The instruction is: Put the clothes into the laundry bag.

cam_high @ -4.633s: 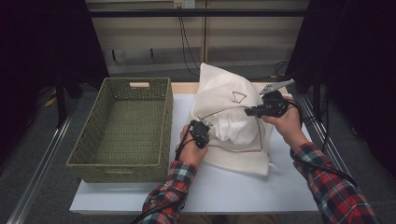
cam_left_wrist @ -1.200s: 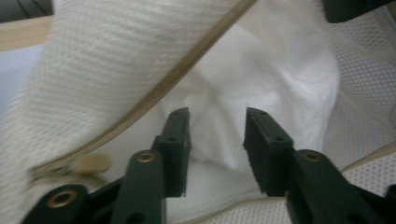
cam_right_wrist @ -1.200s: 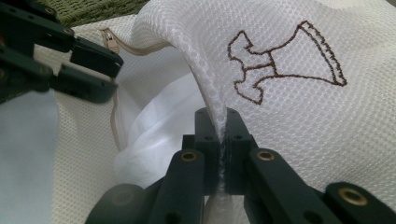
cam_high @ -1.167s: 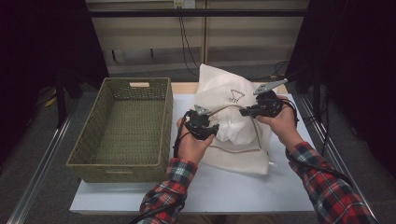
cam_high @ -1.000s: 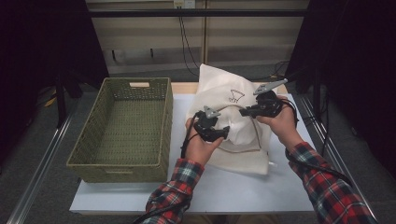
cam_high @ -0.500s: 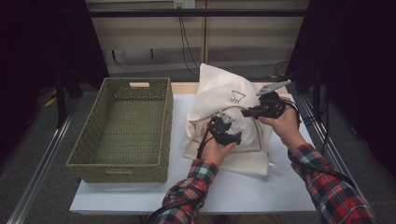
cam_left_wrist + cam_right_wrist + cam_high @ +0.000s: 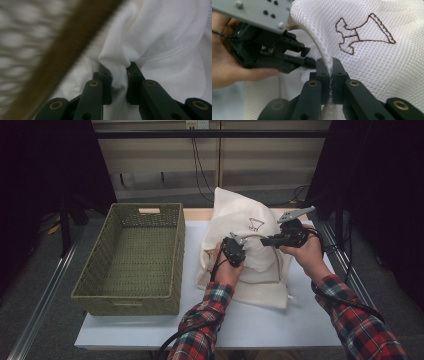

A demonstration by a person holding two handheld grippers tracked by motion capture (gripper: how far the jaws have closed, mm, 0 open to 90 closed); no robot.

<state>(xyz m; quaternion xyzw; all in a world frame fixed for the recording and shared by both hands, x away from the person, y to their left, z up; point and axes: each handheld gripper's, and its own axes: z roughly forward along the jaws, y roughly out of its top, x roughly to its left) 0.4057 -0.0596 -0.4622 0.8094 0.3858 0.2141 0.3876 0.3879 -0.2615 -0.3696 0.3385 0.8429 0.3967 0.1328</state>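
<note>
Now the right gripper (image 7: 331,75) pinches the mesh bag's (image 7: 240,220) rim on the counter (image 7: 260,320), while the left gripper (image 7: 119,80), whose jaws have just been closing, grips white cloth (image 7: 160,40) inside. Hold the rim high and draw the cloth out slowly.

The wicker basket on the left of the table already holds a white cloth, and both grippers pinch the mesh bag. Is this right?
Not quite. In the high view the wicker basket is empty. The left gripper pinches a white cloth at the mesh bag, and the right gripper pinches the bag's mesh edge.
</note>
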